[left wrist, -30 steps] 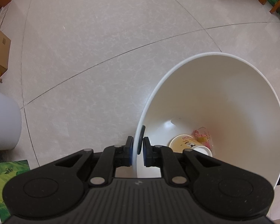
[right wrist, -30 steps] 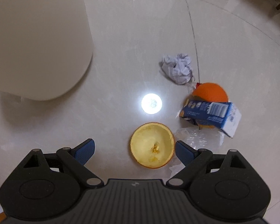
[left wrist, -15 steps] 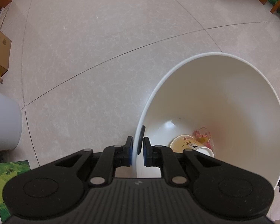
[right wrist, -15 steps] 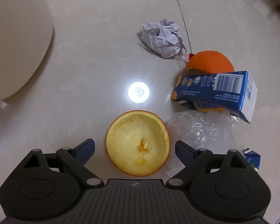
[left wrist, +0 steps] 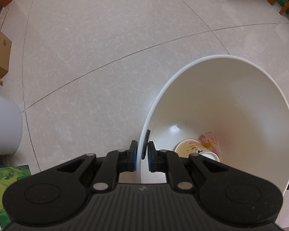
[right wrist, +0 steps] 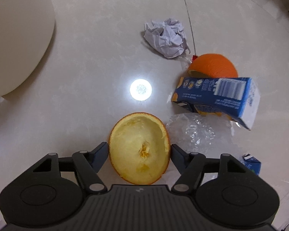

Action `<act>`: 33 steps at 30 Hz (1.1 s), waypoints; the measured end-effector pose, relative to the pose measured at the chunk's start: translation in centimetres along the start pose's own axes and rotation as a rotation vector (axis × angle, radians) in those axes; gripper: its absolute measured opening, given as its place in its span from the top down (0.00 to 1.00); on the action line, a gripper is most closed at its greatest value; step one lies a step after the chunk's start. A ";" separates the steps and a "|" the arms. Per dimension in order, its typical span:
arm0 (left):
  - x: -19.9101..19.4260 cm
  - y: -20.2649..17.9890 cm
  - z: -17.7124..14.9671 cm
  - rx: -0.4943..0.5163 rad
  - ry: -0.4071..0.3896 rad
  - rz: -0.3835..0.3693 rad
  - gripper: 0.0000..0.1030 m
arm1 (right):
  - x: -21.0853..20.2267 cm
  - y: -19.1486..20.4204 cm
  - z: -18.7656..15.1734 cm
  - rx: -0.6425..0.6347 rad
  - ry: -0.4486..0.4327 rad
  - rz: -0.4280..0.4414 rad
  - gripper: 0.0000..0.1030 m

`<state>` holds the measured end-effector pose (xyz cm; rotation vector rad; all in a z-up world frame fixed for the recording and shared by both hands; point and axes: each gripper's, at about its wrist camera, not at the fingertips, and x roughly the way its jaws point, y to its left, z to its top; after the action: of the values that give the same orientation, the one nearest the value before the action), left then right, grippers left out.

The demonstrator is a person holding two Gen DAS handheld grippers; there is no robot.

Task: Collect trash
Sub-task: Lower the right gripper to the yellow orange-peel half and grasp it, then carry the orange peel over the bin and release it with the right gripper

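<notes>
Item: hollowed orange peel half [right wrist: 139, 150], cup side up, on the floor [right wrist: 90, 61].

Change: a second ago your right gripper [right wrist: 139, 155] hung higher with its jaws wide; it has since come down over the peel and the jaws are closing, one either side of the rim, not visibly pressing yet. The pick looks about to complete.

Around the peel: clear plastic wrap [right wrist: 198, 129] just beside it; blue carton [right wrist: 215, 94] and second orange peel [right wrist: 213, 65] beyond that; crumpled paper [right wrist: 165, 36] farther off.

Pose: right gripper points straight down. Your left gripper [left wrist: 141, 156], unmoved, stays clamped on the rim of the white bin [left wrist: 240, 100], where a paper cup [left wrist: 194, 148] already lies.
</notes>
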<state>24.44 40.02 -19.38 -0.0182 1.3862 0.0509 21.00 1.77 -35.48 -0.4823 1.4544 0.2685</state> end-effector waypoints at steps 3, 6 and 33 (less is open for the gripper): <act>0.0 0.0 0.0 0.000 0.001 0.001 0.91 | -1.9 -0.3 0.1 0.005 0.001 0.026 0.28; 0.0 0.0 0.0 -0.002 0.000 0.001 0.91 | -4.6 -0.3 0.3 -0.012 -0.021 0.040 0.28; 0.0 -0.2 0.0 -0.004 0.000 0.009 0.91 | -33.0 9.1 6.1 -0.298 -0.409 0.274 0.25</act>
<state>24.47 39.78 -19.38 -0.0152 1.3865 0.0611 18.56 16.33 -4.02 -0.4344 1.0797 0.7658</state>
